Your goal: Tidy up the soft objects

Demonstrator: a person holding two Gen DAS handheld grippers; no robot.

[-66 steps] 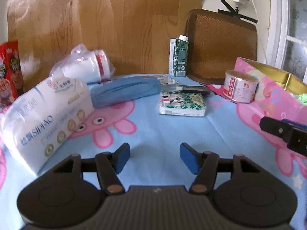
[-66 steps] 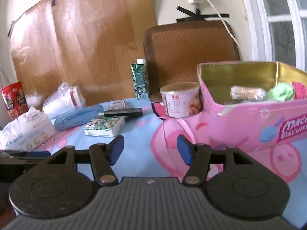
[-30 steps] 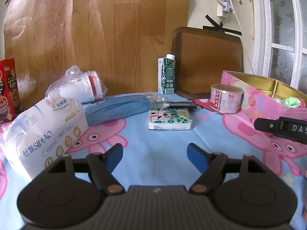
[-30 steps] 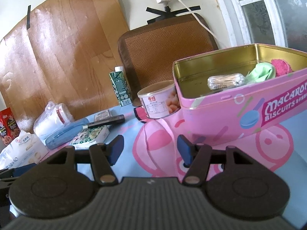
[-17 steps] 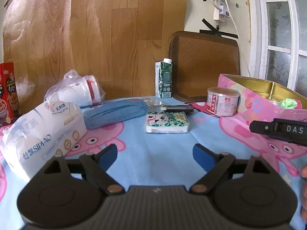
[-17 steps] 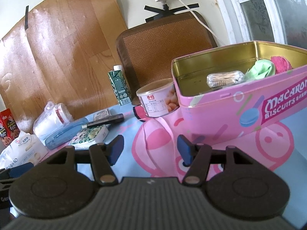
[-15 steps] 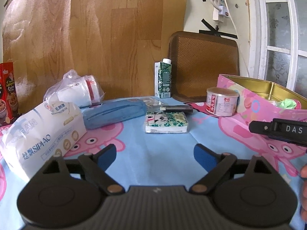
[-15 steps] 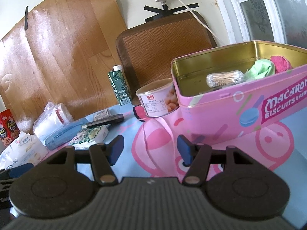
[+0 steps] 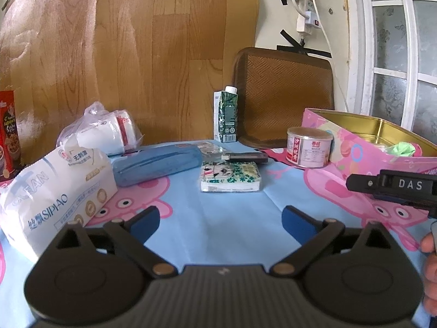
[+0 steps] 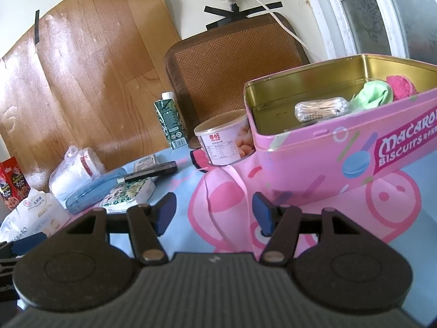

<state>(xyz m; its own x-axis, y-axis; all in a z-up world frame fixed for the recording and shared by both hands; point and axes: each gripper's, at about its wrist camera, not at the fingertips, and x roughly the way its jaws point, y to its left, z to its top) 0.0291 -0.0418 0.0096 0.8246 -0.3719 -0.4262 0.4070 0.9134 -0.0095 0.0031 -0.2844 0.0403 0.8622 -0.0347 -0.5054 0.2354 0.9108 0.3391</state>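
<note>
Item 1, small patterned tissue pack [image 9: 230, 177]: I see it flat on the cartoon-pig tablecloth [image 9: 218, 224], at 12 o'clock from my left gripper [image 9: 220, 223] and well apart from it.

Item 2, large white tissue pack [image 9: 54, 188]: at 10 o'clock, lying on the cloth just beside my left blue finger pad.

Item 3, blue pencil case [image 9: 157, 165]: at 11 o'clock, between the two tissue packs; a bagged white roll [image 9: 106, 134] sits behind it.

Item 4, pink biscuit tin [image 10: 341, 136]: lid off, at 1 o'clock from my right gripper [image 10: 213, 216]. Inside lie a green cloth [image 10: 372, 93], a pink knitted piece [image 10: 401, 86] and a clear wrapped packet [image 10: 319, 109]. A small can [image 10: 225, 142] touches the tin's left wall.

Item 5, green carton [image 9: 228, 116]: upright at the back.

My left gripper's jaws are opening, already wide, nothing between them. My right gripper's jaws stand partly apart, holding nothing.
</note>
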